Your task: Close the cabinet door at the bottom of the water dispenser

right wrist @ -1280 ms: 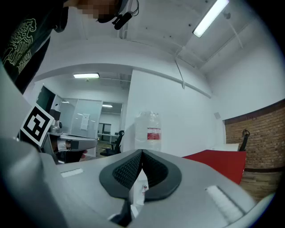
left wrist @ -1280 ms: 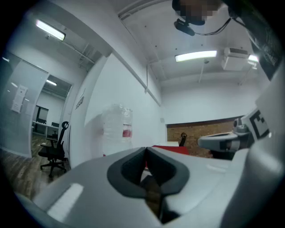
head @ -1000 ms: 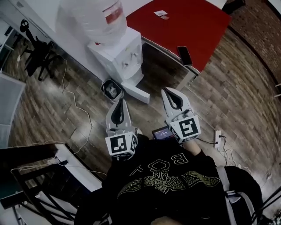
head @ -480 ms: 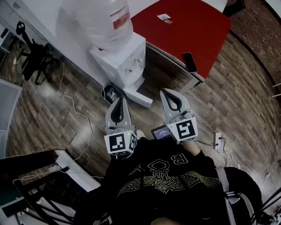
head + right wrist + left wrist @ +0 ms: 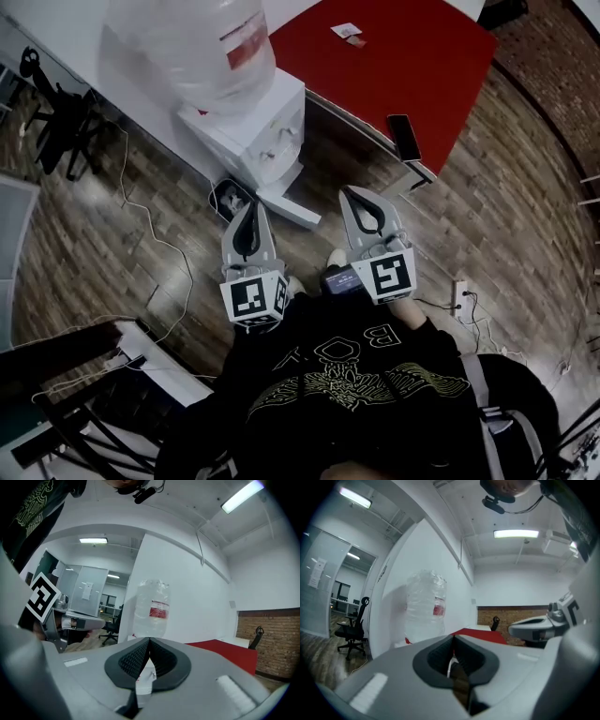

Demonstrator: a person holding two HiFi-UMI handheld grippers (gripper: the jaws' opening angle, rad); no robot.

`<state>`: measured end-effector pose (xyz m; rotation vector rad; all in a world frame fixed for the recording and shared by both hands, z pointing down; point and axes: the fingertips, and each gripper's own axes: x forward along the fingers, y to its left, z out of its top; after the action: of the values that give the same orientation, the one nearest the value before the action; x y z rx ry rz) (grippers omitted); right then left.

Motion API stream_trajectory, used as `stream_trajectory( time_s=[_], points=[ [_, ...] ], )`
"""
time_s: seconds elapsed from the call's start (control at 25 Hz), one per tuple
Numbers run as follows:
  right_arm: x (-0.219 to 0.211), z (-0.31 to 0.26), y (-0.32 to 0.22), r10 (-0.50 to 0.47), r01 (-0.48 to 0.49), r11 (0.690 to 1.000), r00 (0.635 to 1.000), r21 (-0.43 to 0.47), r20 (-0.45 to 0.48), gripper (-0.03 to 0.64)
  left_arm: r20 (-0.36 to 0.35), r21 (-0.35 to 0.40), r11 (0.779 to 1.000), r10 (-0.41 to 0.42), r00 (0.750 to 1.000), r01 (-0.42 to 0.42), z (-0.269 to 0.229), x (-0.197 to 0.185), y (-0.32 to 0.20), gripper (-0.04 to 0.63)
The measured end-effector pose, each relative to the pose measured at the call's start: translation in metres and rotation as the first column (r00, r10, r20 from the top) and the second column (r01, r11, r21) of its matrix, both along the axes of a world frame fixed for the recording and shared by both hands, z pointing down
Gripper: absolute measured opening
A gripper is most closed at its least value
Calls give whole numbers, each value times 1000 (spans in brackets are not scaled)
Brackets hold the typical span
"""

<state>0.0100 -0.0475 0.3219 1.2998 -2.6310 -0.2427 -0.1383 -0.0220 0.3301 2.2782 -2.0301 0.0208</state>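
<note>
Two large fixtures fill the upper half of the head view: a red table [image 5: 394, 66] at 1 o'clock and the white water dispenser [image 5: 258, 131] at 11 o'clock, against the wall, with a clear bottle [image 5: 192, 42] mounted on top. The cabinet door [image 5: 291, 208] stands open at the dispenser's foot and shows as a white slab projecting toward the person, near frame centre. The left gripper [image 5: 250, 208] points at 12 o'clock just beside the slab's near edge, and contact cannot be confirmed. The right gripper [image 5: 351, 194] lies at 3 o'clock of the door, apart from it. Both pairs of jaws are pressed together with nothing between them. A small dark bin [image 5: 230, 197] sits at 9 o'clock of the door, and a phone [image 5: 405, 138] rests at the table edge. Probable faults: a narrow closed tip may slide off the door edge during the push, excess force could rock the top-heavy dispenser, and the bin may obstruct the left gripper's approach
</note>
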Motion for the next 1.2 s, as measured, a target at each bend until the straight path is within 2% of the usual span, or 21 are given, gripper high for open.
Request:
stream_trajectory(
  time_s=[0.28, 0.36, 0.44, 0.52, 0.68, 0.84, 0.92, 1.04, 1.2],
  points=[
    [15, 8, -50, -31, 30, 999, 999, -27, -22, 6, 30, -6, 999, -33, 999, 33, 3, 13, -47, 8],
    [20, 16, -61, -33, 32, 998, 999, -47, -14, 8, 40, -10, 1000, -16, 999, 16, 11, 25, -57, 8],
    [22, 30, -72, -36, 35, 997, 999, -70, -26, 42, 52, -14, 1000, 11, 999, -11, 23, 36, -68, 8],
    [20, 49, -79, -52, 46, 994, 997, -98, -59, 78, 55, -31, 999, 36, 998, -34, 39, 45, -75, 8],
    [17, 94, -87, -85, 63, 984, 988, -168, -127, 100, 36, -85, 994, 72, 997, -68, 74, 50, -91, 8],
    [9, 156, -105, -105, 67, 968, 984, -242, -147, 117, 92, -110, 990, 100, 991, -89, 118, 49, -123, 8],
    [-2, 203, -107, -140, 88, 949, 978, -303, -154, 152, 128, -143, 986, 107, 986, -88, 150, 47, -132, 8],
    [-14, 275, -111, -175, 98, 927, 966, -361, -188, 164, 135, -210, 972, 132, 982, -101, 204, 44, -136, 8],
    [-24, 380, -117, -215, 90, 899, 944, -429, -251, 167, 183, -277, 954, 172, 968, -117, 274, 41, -143, 8]
  ],
)
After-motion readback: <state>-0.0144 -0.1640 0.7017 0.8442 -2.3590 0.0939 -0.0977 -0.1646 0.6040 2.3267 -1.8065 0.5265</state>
